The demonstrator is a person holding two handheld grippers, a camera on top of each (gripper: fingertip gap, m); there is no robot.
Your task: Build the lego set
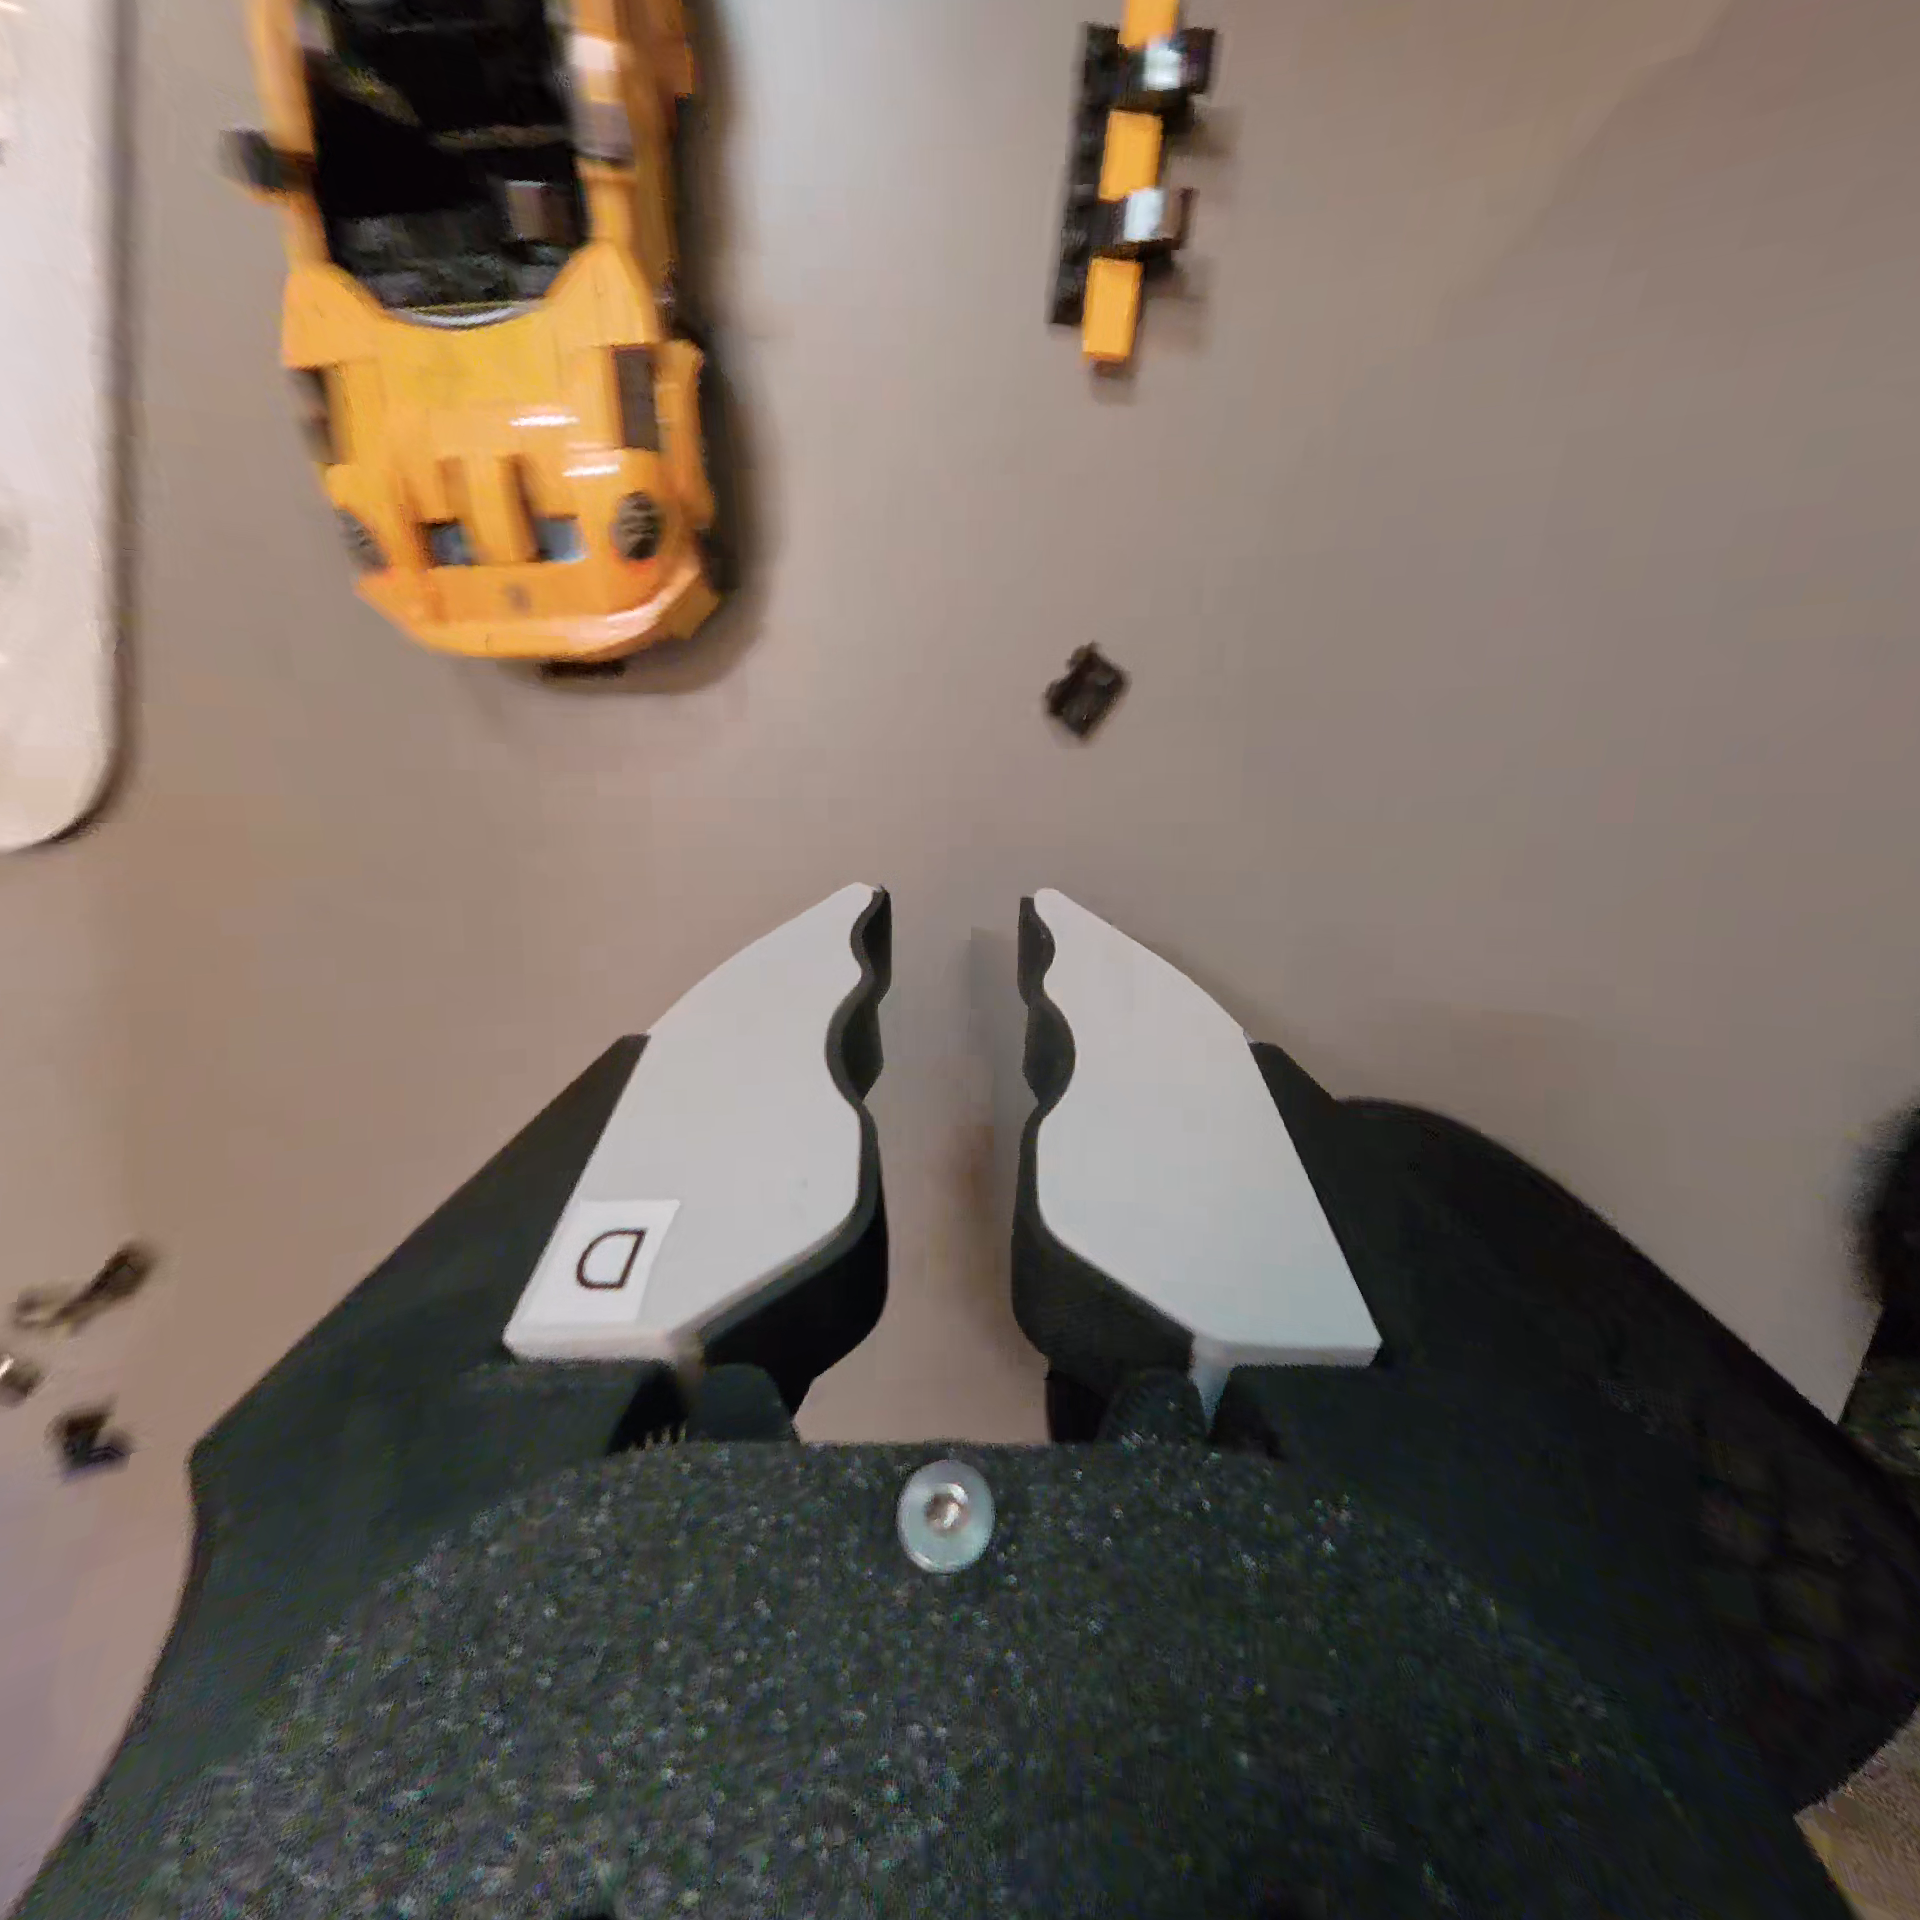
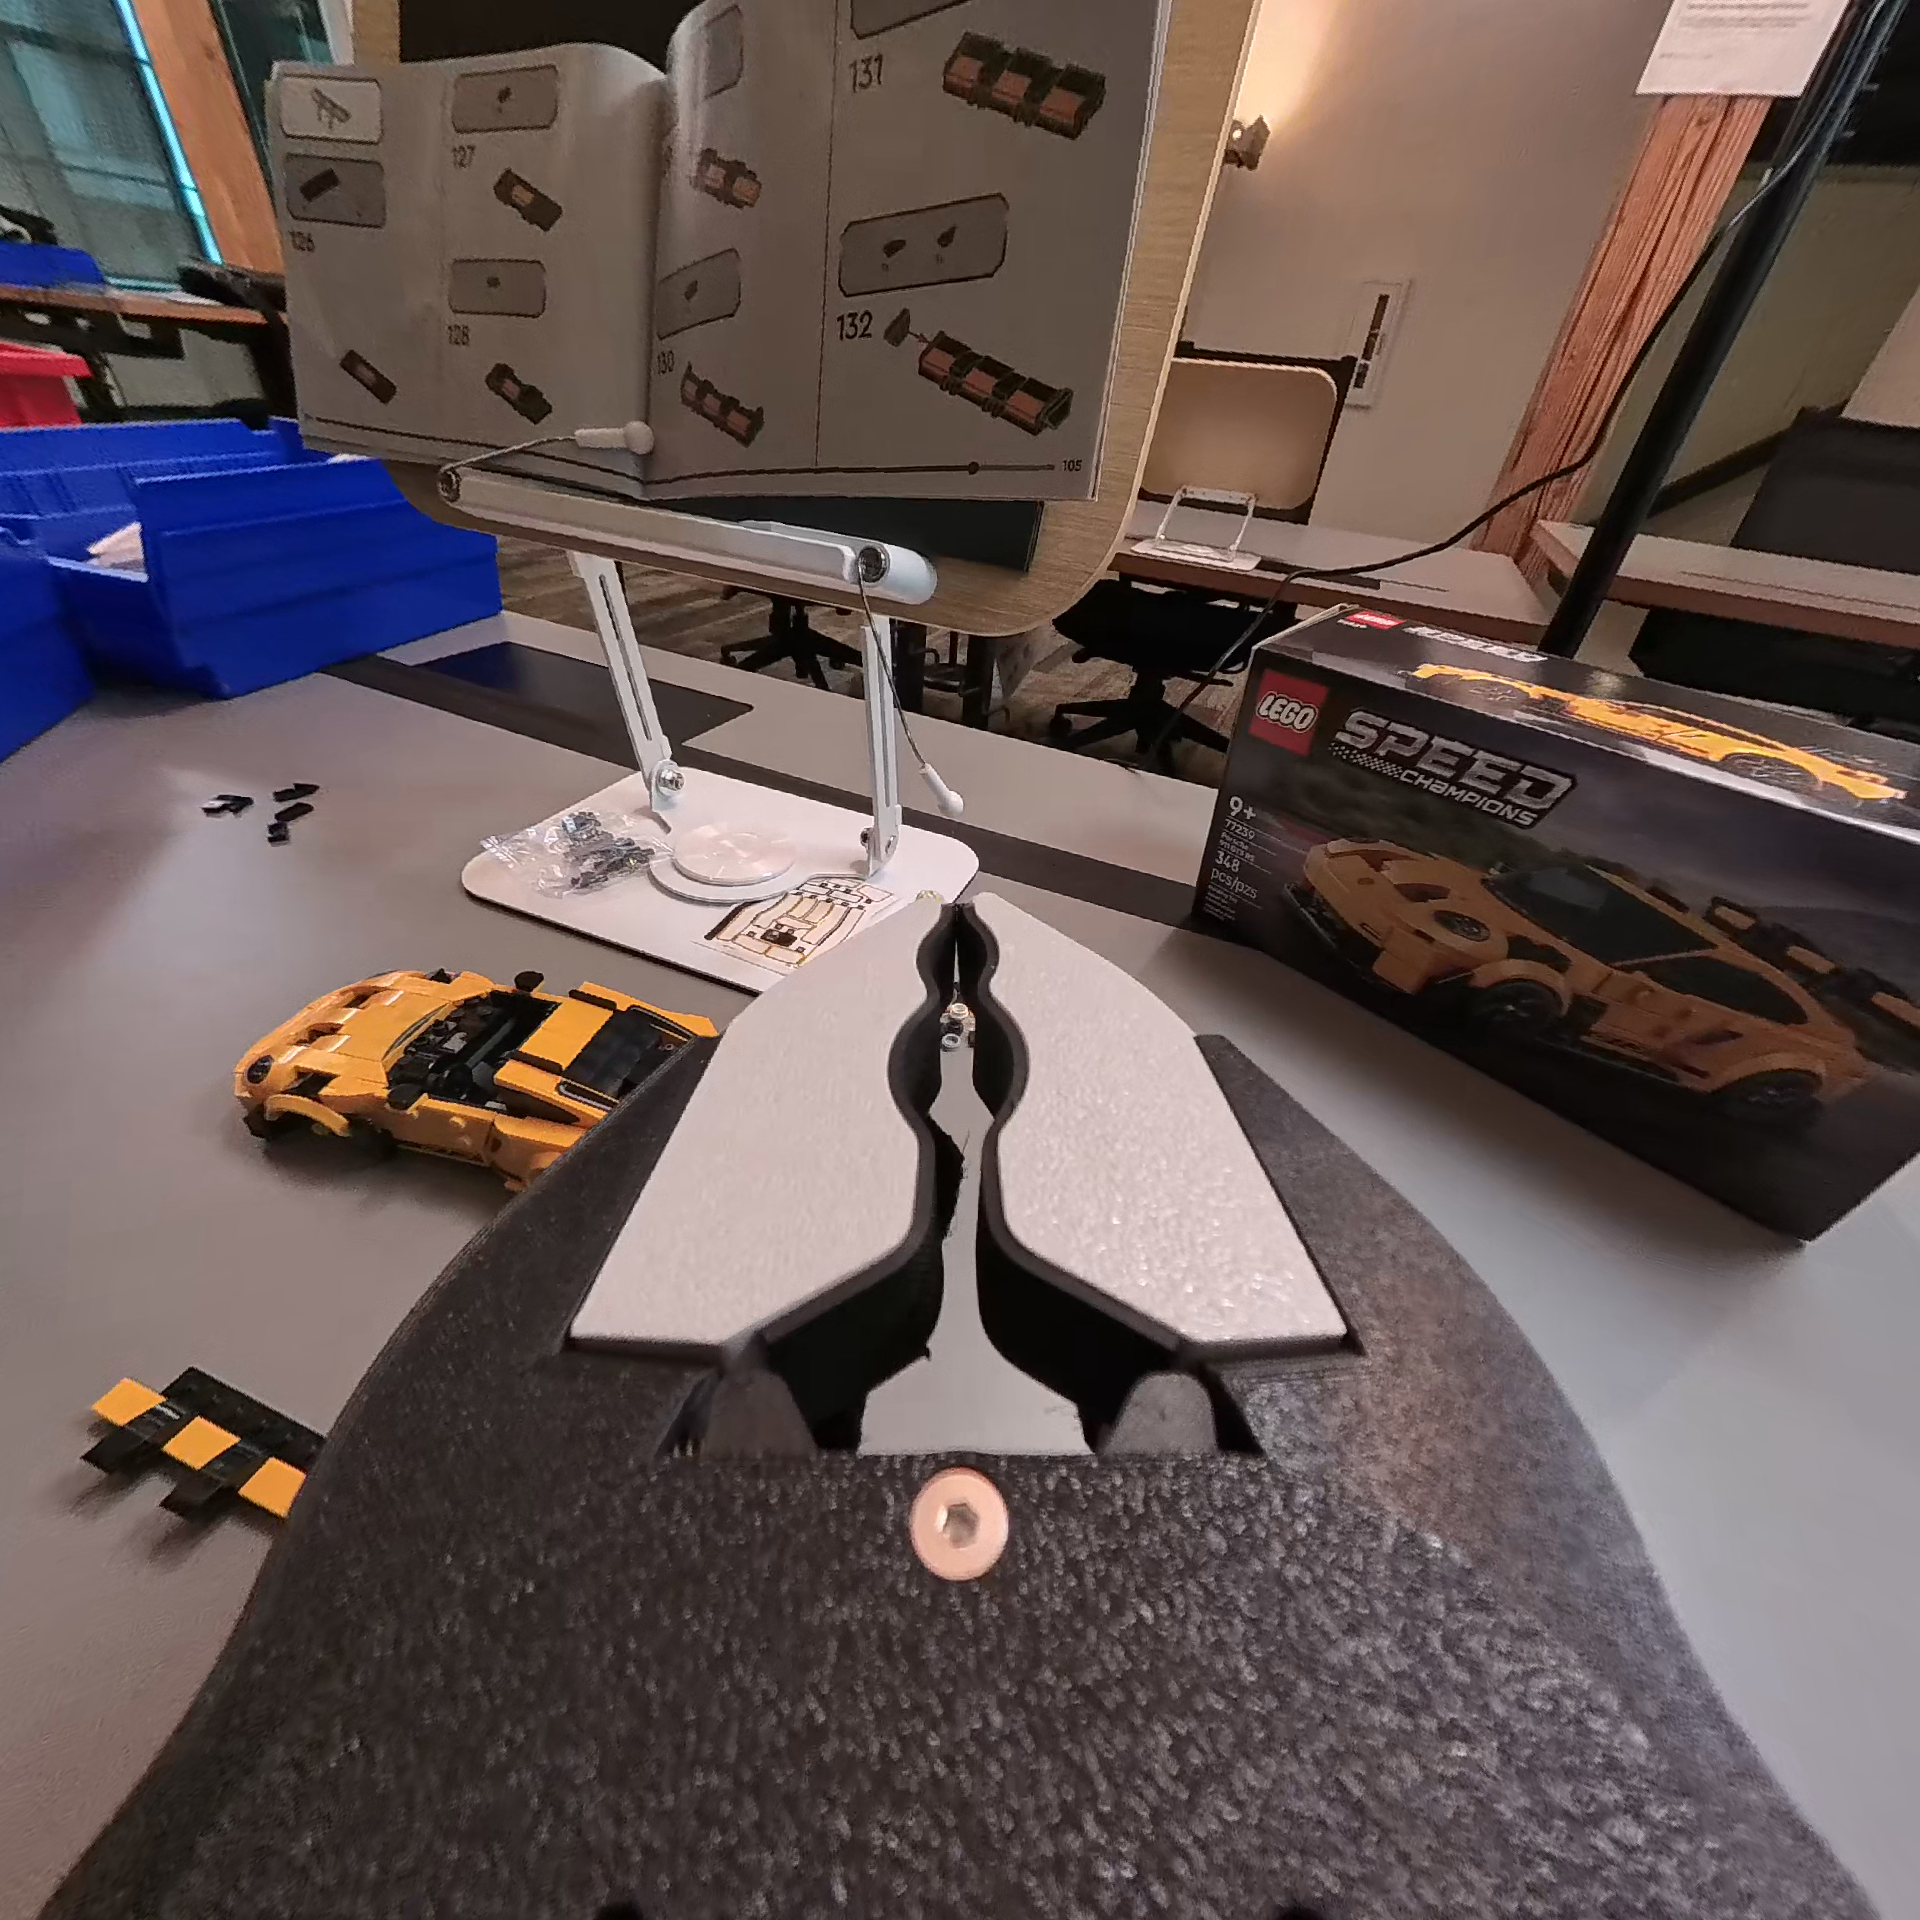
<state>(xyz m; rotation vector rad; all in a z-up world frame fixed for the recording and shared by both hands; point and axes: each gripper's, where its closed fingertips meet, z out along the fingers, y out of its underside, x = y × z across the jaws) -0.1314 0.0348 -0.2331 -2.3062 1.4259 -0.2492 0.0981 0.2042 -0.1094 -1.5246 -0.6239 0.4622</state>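
A yellow lego car lies on the grey table, ahead and left of my left gripper, which is open and empty above the table. A small black piece lies just ahead of its tips. A black-and-yellow striped sub-assembly lies farther ahead to the right. My right gripper is shut, tips touching. A tiny grey bit shows in the gap behind the tips; I cannot tell whether it is pinched. The car and the sub-assembly lie to its left.
An instruction booklet stands open on a white stand, with a bag of parts and a sticker sheet on its base. The set's box stands at right, blue bins at back left. Loose black pieces lie far left. The left gripper's tips are roughly 30 centimetres from the right gripper's. My left gripper's tips are some 5 centimetres from the small black piece.
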